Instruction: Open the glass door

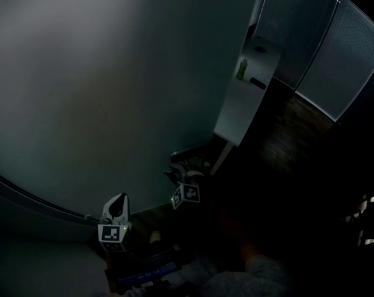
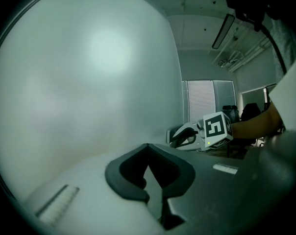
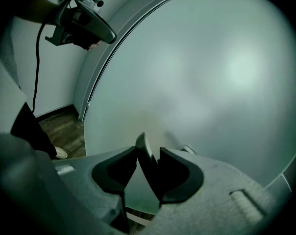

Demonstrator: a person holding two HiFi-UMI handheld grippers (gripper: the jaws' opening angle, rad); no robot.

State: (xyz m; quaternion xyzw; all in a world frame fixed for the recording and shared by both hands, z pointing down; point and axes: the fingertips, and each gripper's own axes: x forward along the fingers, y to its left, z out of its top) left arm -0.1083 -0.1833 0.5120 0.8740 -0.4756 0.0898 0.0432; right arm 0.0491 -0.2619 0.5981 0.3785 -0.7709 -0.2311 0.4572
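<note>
Right gripper is clamped on the handle of the glass door. Left gripper, at its 8 o'clock in head view, is pressed together. Grasp judged done; swing remains.

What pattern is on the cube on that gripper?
Black-and-white square markers; the cube shows best in the left gripper view.

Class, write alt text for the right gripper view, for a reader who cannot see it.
The right hand-held gripper is clamped on a thin, flat door handle against a frosted glass door that fills most of the view. At upper left, the left hand-held gripper hangs near the door's edge, above a wooden floor.
</note>
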